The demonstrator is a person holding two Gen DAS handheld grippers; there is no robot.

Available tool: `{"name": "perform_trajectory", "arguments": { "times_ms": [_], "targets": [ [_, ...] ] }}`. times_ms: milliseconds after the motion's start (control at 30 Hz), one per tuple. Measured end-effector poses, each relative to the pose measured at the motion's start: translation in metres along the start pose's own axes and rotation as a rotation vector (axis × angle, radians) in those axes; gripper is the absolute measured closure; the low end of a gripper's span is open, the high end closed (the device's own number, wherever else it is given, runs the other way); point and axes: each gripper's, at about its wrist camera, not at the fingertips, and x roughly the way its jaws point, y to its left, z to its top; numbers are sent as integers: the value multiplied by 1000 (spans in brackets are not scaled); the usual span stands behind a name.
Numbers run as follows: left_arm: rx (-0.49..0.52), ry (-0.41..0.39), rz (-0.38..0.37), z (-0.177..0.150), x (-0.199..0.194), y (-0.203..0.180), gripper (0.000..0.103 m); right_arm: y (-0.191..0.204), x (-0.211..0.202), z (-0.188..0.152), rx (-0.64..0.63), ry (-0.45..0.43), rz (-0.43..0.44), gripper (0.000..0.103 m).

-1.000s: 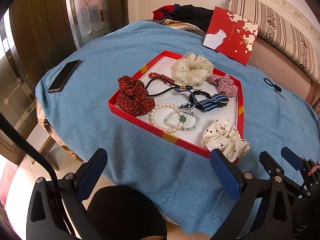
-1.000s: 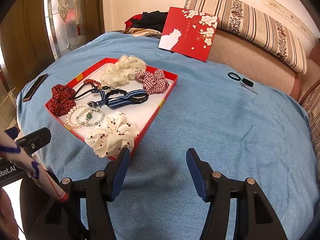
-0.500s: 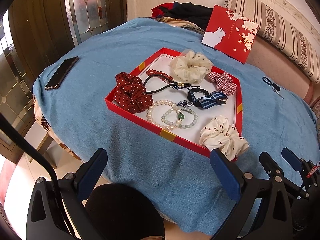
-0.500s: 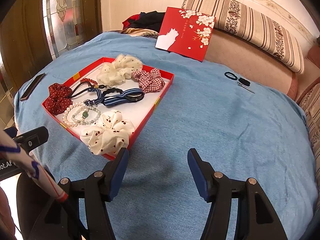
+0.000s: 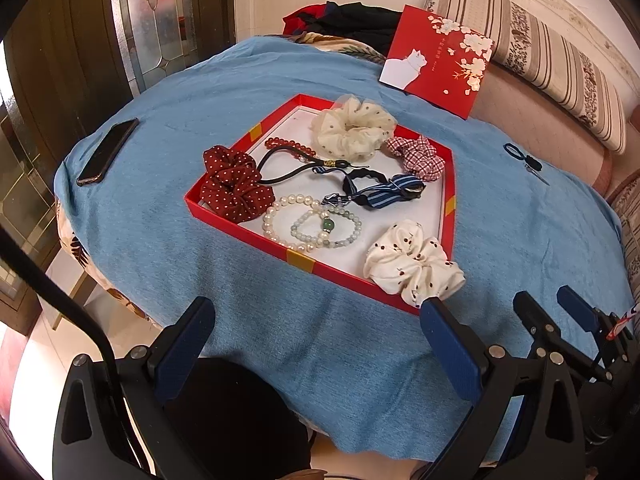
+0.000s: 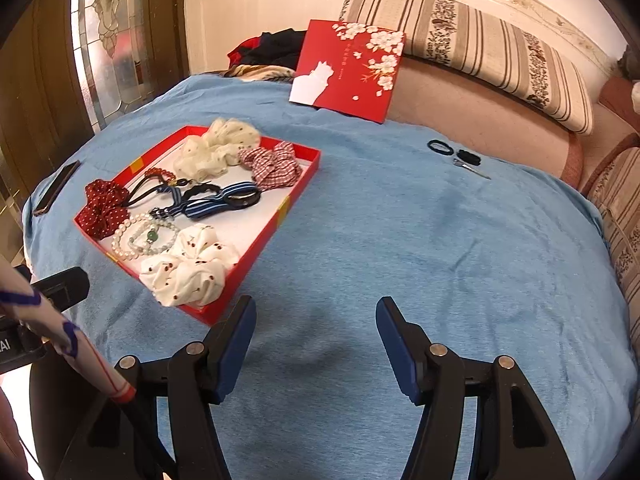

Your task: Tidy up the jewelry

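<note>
Both claws spread, holding nothing: left claw (image 5: 316, 344) low at the worktop (image 5: 168, 128) edge, right claw (image 6: 316, 340) over bare blue cloth. Red tray (image 6: 294, 196) at its 10 o'clock holds scrunchies (image 6: 192, 270), pearl bracelet (image 5: 280, 216), jade bracelet (image 5: 326, 228). Phone (image 5: 106, 152) at far left.

Blue-clothed table (image 5: 168, 248), red tray (image 5: 240, 232) of jewelry, phone (image 5: 107, 151), scissors (image 6: 468, 160), black hair tie (image 6: 440, 146)

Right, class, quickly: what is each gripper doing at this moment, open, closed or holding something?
Left gripper: open, holding nothing.
Right gripper: open, holding nothing.
</note>
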Motion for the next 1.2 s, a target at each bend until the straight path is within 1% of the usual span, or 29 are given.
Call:
{"name": "perform_trajectory", "arguments": {
  "times_ms": [167,267,400,700,1200],
  "targets": [
    [22,-9,7,-1,-6,-9,1,-11,-8,0,-42,-41,-47,36],
    [31,-11,8,-1,-9,-14,1,-19,-14,1,-43,-57,-54,35],
    [50,-16,7,-3,-14,-23,1,-26,-20,0,-23,-67,-47,35],
    [71,-33,1,-6,-27,-36,1,-25,-29,-5,-30,-83,-29,34],
    [57,-23,-13,-8,-27,-34,1,-26,-35,-5,-14,-89,-31,33]
  ]
}}
